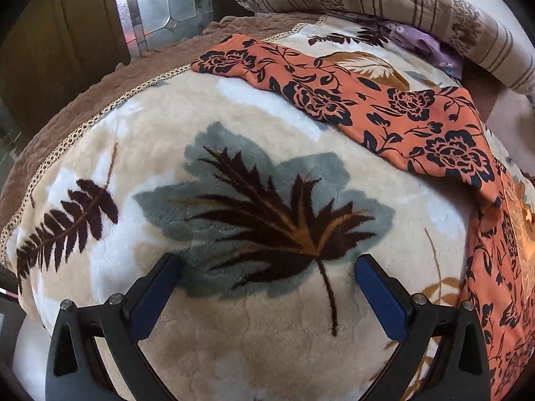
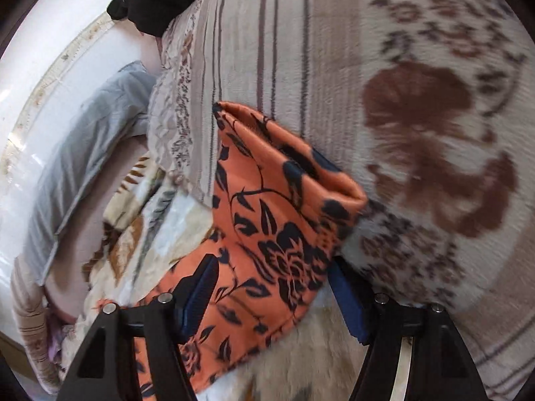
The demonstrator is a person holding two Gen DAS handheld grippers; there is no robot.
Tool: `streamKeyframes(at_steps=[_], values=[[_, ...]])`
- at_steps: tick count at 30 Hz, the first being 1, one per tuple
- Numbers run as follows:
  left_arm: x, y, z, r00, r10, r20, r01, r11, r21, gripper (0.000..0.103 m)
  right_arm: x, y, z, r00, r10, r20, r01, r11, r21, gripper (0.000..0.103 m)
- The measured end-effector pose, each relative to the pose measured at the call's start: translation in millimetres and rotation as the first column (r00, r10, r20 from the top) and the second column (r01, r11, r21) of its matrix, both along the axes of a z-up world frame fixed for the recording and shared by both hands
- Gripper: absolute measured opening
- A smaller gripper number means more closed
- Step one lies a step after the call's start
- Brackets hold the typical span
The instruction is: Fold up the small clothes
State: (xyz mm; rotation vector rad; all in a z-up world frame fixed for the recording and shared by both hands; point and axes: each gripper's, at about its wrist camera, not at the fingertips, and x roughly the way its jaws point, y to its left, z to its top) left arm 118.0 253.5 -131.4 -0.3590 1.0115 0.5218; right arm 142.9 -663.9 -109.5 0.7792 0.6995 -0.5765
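Left wrist view: left tongs (image 1: 267, 267) gape wide, gripping nothing, above the leaf-print blanket (image 1: 234, 334); the orange floral garment (image 1: 418, 123) lies beyond, right. Right tongs (image 2: 272, 287) straddle a bunched fold of it, parted, near the striped quilt (image 2: 334, 50).

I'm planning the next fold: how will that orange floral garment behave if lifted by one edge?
The orange floral garment will probably be floppy: it drapes over the blanket and hangs in soft folds between the right gripper fingers. It looks thin, so likely light. Its smooth sheen suggests it may slip.
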Motion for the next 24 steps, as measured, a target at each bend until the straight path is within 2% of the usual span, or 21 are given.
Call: streamKeyframes(at_steps=[2,4,5,8,9,11,15,18,20,21,24], values=[[-1,0,1,1.0,-0.003,0.017,0.003,1.0,0.007,0.103,6,2,-2,1.0,-0.022,-0.016,0.022,0.999,-0.025,0.066],[-1,0,0,1.0,-0.003,0.018,0.002,1.0,0.012,0.103,10,3,-3,0.998,-0.047,-0.052,0.044,0.997,-0.058,0.046],[-2,1,1,1.0,0.002,0.021,-0.003,1.0,0.008,0.103,11,3,-3,0.995,-0.065,-0.077,0.059,0.995,-0.078,0.033],[-7,3,5,0.999,0.021,0.042,-0.02,1.0,-0.022,0.103,11,1,1,0.994,-0.065,-0.09,0.057,0.994,-0.092,0.02],[-8,6,5,0.998,0.026,0.05,-0.025,0.999,-0.031,0.103,12,5,8,0.995,-0.043,-0.085,0.034,0.993,-0.109,0.009],[-10,11,5,0.997,0.034,0.063,-0.031,0.998,-0.052,0.103,17,17,28,0.998,0.01,-0.058,-0.019,0.987,-0.159,0.006],[-7,10,6,0.998,0.034,0.061,-0.031,0.998,-0.063,0.103,33,68,99,0.983,0.177,0.047,-0.16,0.954,-0.252,0.006],[-7,9,7,0.997,0.035,0.063,-0.03,0.997,-0.077,0.103,47,122,143,0.946,0.309,0.101,-0.265,0.912,-0.313,0.006],[-11,11,9,0.996,0.042,0.076,-0.034,0.994,-0.101,0.103,60,174,169,0.901,0.41,0.137,-0.343,0.871,-0.35,0.006],[-12,13,10,0.996,0.043,0.083,-0.034,0.993,-0.114,0.103,65,202,179,0.875,0.461,0.147,-0.382,0.845,-0.374,0.006],[-15,16,11,0.994,0.046,0.102,-0.03,0.988,-0.153,0.103,75,307,198,0.762,0.622,0.177,-0.52,0.752,-0.406,0.006]])
